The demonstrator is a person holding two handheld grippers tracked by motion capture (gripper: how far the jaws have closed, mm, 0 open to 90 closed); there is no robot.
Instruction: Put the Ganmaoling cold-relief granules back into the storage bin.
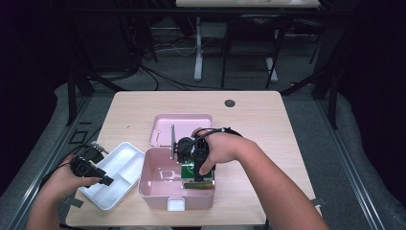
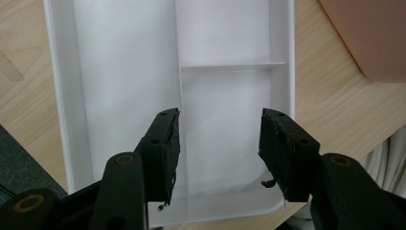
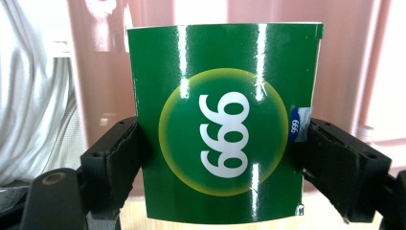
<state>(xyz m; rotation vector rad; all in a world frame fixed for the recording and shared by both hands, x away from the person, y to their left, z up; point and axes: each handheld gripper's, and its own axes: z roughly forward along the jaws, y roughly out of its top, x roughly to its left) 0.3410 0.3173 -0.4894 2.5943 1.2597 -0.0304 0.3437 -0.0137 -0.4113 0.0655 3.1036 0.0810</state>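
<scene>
Printing on the green box [image 3: 222, 124] reads clearly in the right gripper view: a white "999", upside down, inside a yellow-rimmed circle on glossy card, with a small blue tab at one edge. The same view shows the right gripper [image 3: 215, 167] clamped on the box, one black jaw pressing each narrow side, and the box's long axis running up the picture, away from the camera, toward a shiny pink wall behind.

From the high view that printing cannot be read; the box [image 1: 197, 176] appears as a small green block held inside the pink bin [image 1: 155, 189], against its right wall, standing roughly upright under the right gripper [image 1: 197, 168]. The bin is smooth plastic with rounded corners, its lid [image 1: 191, 124] hinged open behind it, and it sits near the front edge of the pale wood-grain bench [image 1: 258, 124].

Beside the bin on the left lies the white tray [image 1: 117, 179], angled to the bench edge. The left gripper view shows its thin matt plastic walls [image 2: 62, 120] and dividers forming one long compartment and two shorter ones. The left gripper [image 2: 218, 143] hangs over the tray with jaws wide apart, holding nothing; frayed black pads line them.
</scene>
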